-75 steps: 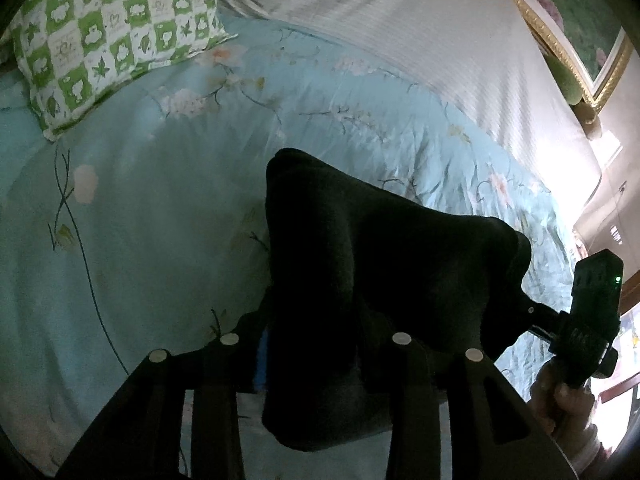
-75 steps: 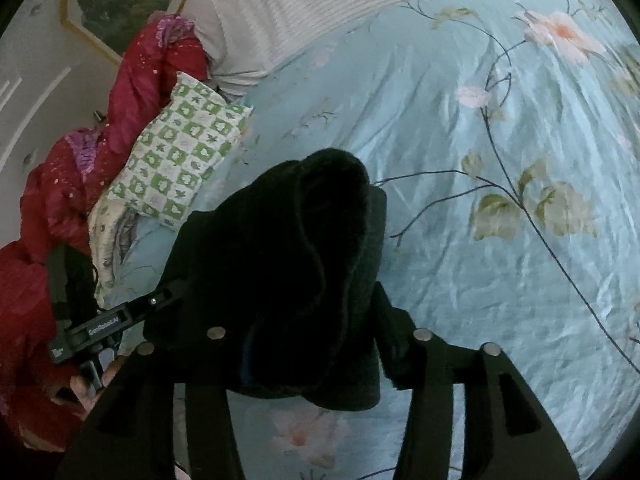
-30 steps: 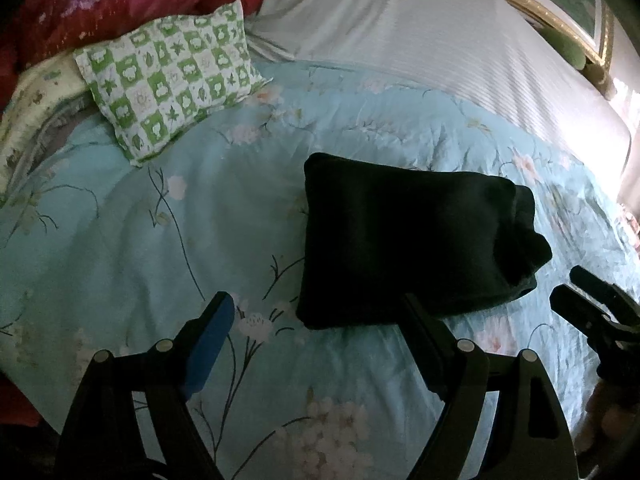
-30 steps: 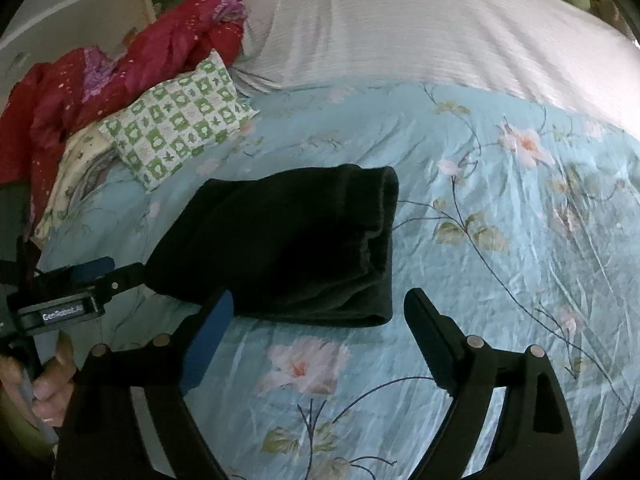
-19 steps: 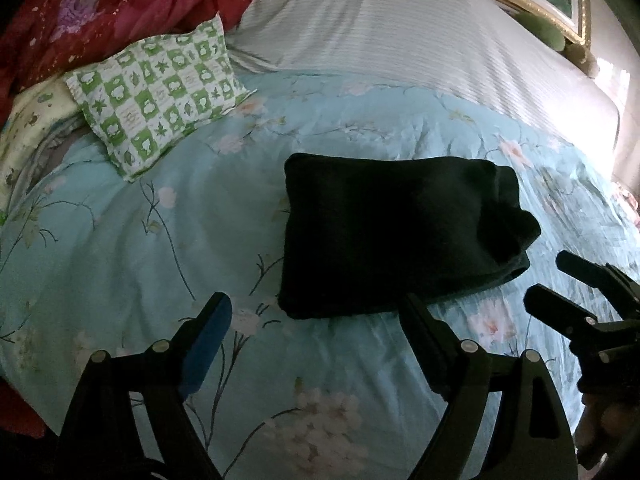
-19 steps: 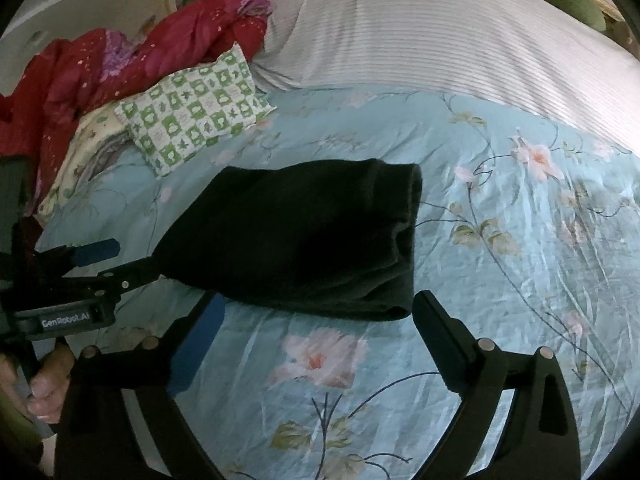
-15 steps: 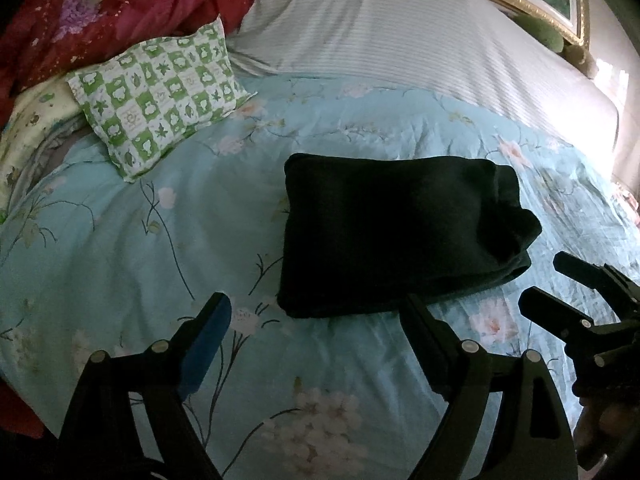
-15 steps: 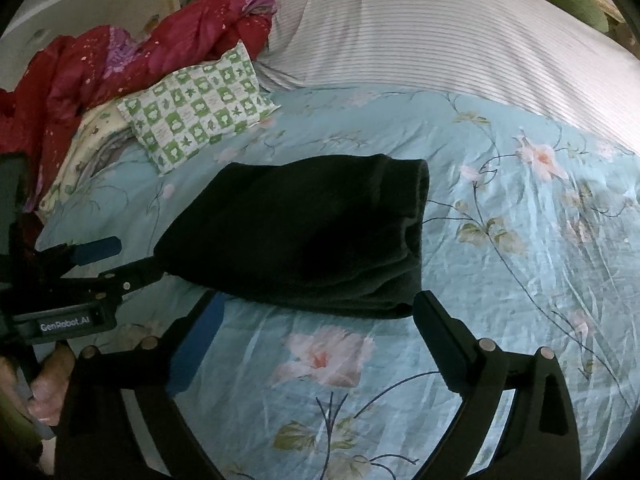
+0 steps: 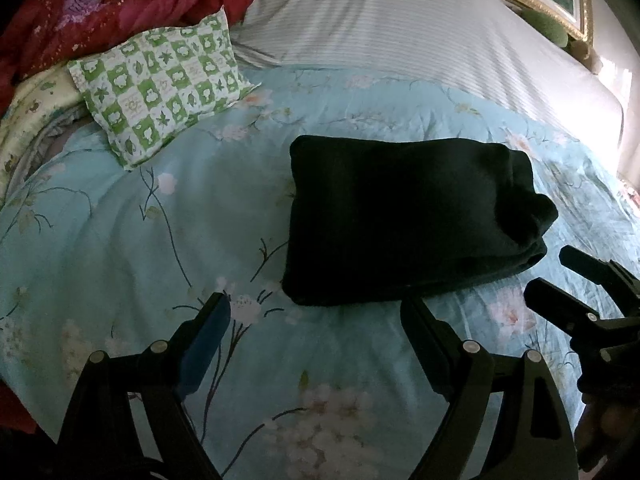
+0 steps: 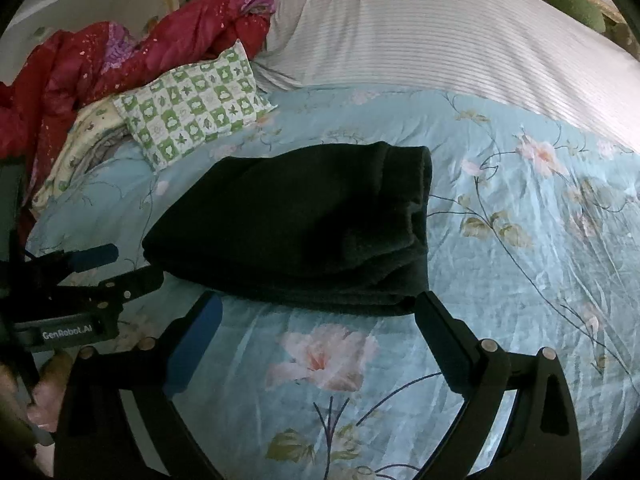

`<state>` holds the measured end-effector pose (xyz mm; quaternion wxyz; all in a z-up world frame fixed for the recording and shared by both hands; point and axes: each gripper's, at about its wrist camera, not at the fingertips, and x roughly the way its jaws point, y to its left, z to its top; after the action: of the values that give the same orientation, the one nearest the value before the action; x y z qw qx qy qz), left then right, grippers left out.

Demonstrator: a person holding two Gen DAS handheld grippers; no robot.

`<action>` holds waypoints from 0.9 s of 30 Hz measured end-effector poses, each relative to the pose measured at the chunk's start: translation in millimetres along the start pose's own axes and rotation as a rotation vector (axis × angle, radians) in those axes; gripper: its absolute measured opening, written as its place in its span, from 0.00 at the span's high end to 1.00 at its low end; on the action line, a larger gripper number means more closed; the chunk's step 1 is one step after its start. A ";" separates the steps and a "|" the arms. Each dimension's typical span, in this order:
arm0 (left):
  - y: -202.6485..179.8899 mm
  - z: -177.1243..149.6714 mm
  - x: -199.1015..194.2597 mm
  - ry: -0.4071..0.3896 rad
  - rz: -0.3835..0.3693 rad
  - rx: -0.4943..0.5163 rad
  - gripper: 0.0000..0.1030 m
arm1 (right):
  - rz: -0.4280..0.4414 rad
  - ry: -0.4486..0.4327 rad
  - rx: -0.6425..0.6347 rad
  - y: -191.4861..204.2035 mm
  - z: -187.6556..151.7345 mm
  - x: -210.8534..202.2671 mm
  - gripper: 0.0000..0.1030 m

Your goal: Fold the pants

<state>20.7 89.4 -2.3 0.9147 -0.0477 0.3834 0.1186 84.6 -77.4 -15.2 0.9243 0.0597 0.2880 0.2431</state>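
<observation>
Pants: dark, folded, lying on the bed's floral quilt.
Handling: we judge them soft, thick, floppy; grip stacked near edge.
Left gripper, right gripper: both wide, empty; right's jaws were just opening.

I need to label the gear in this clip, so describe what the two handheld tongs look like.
Both tongs are matte black with angular, strut-like arms carrying round silver rivets. On the left tongs and the right tongs, one finger wears a blue pad and the other a black one. The body of the left tongs bears white "GenRobot.AI" lettering. No cables or sleeves show.
</observation>
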 end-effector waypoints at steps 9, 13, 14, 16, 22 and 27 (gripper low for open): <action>1.0 2.7 3.6 -0.004 -0.026 -0.001 0.14 | 0.006 0.007 0.003 2.7 -2.2 7.2 0.05; -1.6 3.6 3.7 -0.008 -0.029 0.005 0.14 | 0.010 0.009 -0.004 6.0 -2.6 9.7 0.05; -2.0 3.7 3.8 -0.009 -0.030 0.006 0.14 | 0.010 0.010 -0.006 6.5 -2.5 10.4 0.05; -1.9 3.7 3.3 -0.014 -0.028 0.005 0.14 | 0.013 0.010 -0.006 7.4 -2.3 11.2 0.05; -0.5 4.3 4.6 -0.011 -0.024 0.001 0.14 | 0.015 0.010 -0.006 7.3 -1.5 12.7 0.05; 0.5 4.9 4.6 -0.011 -0.021 0.000 0.14 | 0.016 0.006 -0.006 8.6 -0.3 13.7 0.05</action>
<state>27.1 91.6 -2.2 0.9179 -0.0511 0.3779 0.1096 90.7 -63.3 -20.2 0.9216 0.0587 0.2896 0.2516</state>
